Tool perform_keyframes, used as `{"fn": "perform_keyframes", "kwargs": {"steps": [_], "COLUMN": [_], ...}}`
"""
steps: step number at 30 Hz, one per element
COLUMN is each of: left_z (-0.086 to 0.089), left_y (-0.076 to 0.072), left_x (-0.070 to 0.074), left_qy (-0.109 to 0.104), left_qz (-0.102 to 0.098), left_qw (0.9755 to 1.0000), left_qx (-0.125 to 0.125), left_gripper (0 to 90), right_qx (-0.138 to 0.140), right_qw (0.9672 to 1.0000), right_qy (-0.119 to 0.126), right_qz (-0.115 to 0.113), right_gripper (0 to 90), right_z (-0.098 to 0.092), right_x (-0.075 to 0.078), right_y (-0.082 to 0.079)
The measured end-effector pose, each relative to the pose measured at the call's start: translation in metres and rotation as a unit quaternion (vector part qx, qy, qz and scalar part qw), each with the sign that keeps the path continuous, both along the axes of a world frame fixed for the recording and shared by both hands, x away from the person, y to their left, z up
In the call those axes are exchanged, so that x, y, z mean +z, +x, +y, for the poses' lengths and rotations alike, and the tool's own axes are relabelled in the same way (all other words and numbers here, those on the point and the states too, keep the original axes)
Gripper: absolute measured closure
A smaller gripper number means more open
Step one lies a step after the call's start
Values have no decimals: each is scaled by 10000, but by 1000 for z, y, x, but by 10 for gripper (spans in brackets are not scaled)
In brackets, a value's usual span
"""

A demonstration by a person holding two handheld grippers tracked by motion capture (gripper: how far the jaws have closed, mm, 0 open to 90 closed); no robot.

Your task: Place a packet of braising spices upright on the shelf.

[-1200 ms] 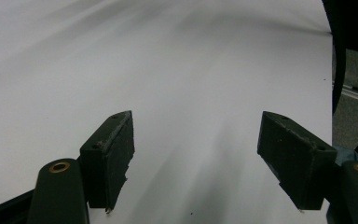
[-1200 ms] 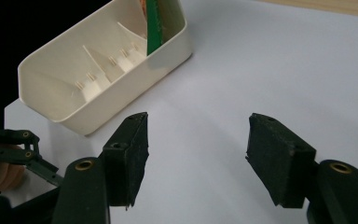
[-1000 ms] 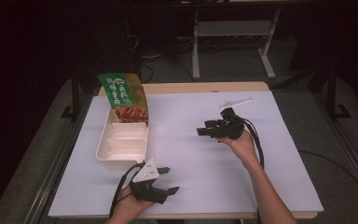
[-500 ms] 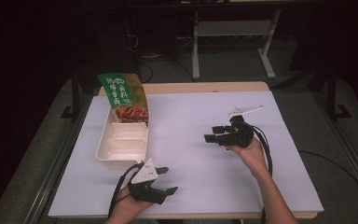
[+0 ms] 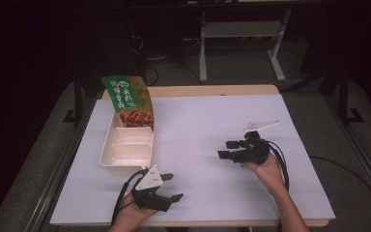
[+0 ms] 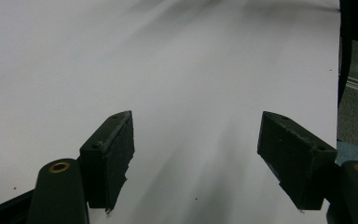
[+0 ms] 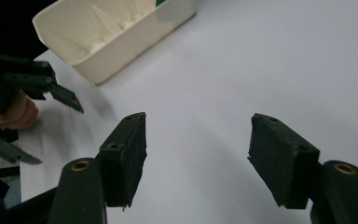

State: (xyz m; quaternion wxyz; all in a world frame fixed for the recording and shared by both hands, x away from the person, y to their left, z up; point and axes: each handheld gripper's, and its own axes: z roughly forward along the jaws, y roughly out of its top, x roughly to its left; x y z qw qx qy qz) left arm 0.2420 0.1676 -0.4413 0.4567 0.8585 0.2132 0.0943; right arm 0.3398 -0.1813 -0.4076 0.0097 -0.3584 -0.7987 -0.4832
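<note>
From the high view, the right tool [image 5: 227, 150] hangs wide and empty over the white surface [image 5: 198, 121], aimed towards the cream tray [image 5: 125, 154] with its green packet [image 5: 128, 99]; I judge it should approach level and slowly, while the left tool [image 5: 171, 187], wide too, rests near the front edge, dark floor and metal frames beyond. The left gripper view shows spread jaws over bare sheet. In the right gripper view the tray [image 7: 121, 42] lies ahead, well apart.

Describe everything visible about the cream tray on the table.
The cream tray is a long, shallow box that looks like plastic, with thin inner walls splitting it into compartments. It lies flat at the left side of the white table top. A green and orange food packet stands tilted in its far end. The nearer compartments look empty. Neither gripper touches it.
</note>
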Motion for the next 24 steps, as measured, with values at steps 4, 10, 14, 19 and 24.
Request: {"fn": "perform_keyframes", "kwargs": {"steps": [4, 10, 14, 19, 24], "left_z": [1, 1, 2, 1, -1], "left_y": [0, -2, -2, -3, -3], "left_x": [1, 1, 1, 1, 0], "left_qy": [-38, -39, -31, -9, 25], "left_qz": [32, 21, 9, 18, 9], "left_qw": [10000, 10000, 10000, 10000, 10000], "left_qx": [1, 3, 10, -27, -74], "left_gripper": [260, 260, 260, 260, 259], "right_qx": [-4, -47, -124, -217, -272], "right_qw": [10000, 10000, 9999, 9997, 9996], "right_qy": [-32, -53, -10, 42, 75], "right_qz": [9, 66, 110, 97, -85], "right_gripper": [352, 335, 335, 318, 287], "right_z": [-5, -16, -25, -33, -36], "right_x": [-5, -13, -20, -27, -33], "right_y": [-8, -22, -31, -43, -53]}}
